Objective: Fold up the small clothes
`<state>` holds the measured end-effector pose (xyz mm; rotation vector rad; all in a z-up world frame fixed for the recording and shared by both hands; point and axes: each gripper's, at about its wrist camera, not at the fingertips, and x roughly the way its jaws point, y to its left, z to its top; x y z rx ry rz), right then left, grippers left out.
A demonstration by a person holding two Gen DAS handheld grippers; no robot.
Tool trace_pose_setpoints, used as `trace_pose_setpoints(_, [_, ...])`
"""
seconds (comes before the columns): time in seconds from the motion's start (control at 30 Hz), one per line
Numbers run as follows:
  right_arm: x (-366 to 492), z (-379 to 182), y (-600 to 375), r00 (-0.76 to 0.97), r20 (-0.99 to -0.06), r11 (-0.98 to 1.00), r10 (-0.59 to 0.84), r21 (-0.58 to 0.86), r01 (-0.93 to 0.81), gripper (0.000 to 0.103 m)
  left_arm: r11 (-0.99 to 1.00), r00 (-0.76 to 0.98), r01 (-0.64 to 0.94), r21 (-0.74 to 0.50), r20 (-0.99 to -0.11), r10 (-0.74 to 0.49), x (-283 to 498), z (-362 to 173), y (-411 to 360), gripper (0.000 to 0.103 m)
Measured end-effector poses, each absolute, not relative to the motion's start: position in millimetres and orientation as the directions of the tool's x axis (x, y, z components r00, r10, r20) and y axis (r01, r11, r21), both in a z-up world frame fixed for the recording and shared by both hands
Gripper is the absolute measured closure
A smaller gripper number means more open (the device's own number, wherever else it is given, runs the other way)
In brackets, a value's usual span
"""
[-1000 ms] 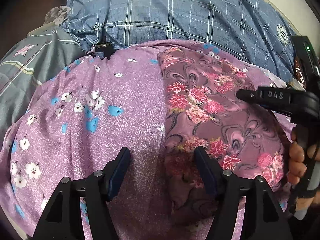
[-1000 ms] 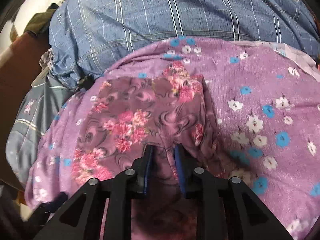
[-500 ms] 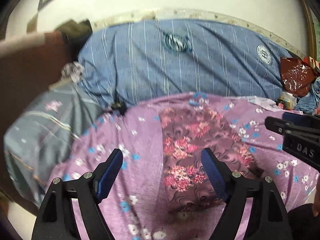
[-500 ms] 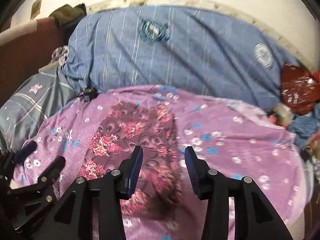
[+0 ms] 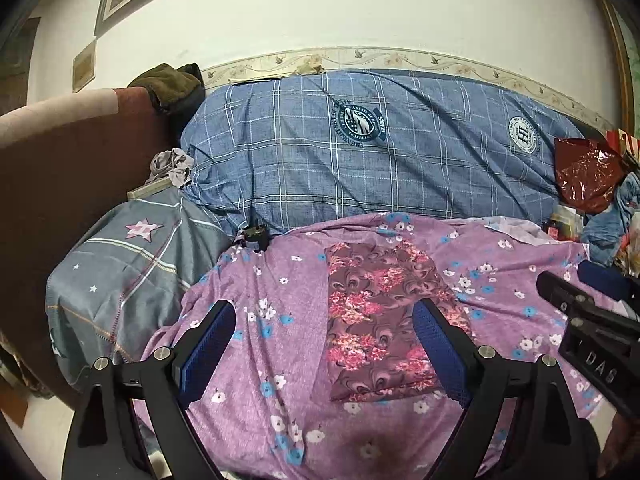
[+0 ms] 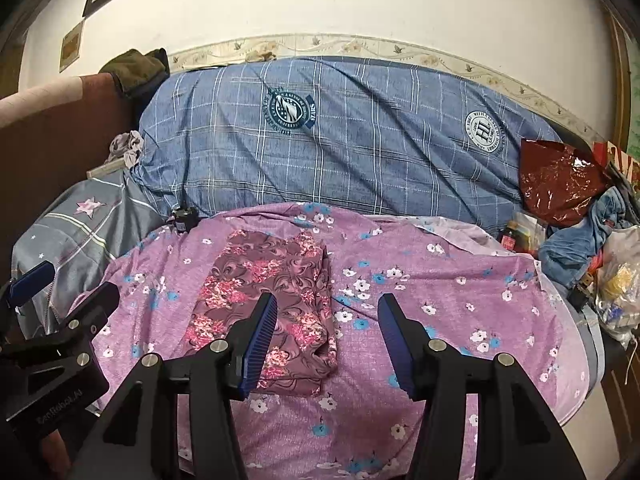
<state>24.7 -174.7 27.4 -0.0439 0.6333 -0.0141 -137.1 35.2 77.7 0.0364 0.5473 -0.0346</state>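
Note:
A maroon floral garment [image 5: 380, 320] lies folded into a long rectangle on the purple flowered sheet [image 5: 280, 312]; it also shows in the right wrist view [image 6: 272, 300]. My left gripper [image 5: 324, 344] is open and empty, held above and back from the garment. My right gripper [image 6: 326, 332] is open and empty, above the garment's right edge. Each gripper shows at the edge of the other's view: the right one [image 5: 592, 308] and the left one [image 6: 60, 292].
A blue checked duvet [image 5: 380, 152] lies piled along the wall behind. A grey star pillow [image 5: 128, 264] sits at left by the brown headboard [image 5: 60, 168]. A red foil bag [image 6: 560, 184], blue cloth and clutter sit at right. A small black object [image 5: 256, 236] lies at the sheet's far edge.
Both grippers pulled up and back from the garment. The right gripper, nearly closed at the garment's near end, opened wide. The garment stays folded on the sheet.

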Motion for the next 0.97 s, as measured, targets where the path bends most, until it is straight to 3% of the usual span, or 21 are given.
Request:
trace_pose_setpoints(0.47, [13.4,36.9,-178.6,0.83,-0.557,1.0,-0.022,-0.025,0.01,0.049,0.998,0.86,0.057,0.017,-0.509,-0.04,-145.7,96.0,36.5,0.012])
trace_pose_setpoints(0.97, [25.7,24.7,-179.6,0.822,-0.569,1.0,-0.019,-0.021,0.009,0.049,0.994,0.857,0.081,-0.068,-0.505,-0.105,-127.8,88.9,44.4,0.012])
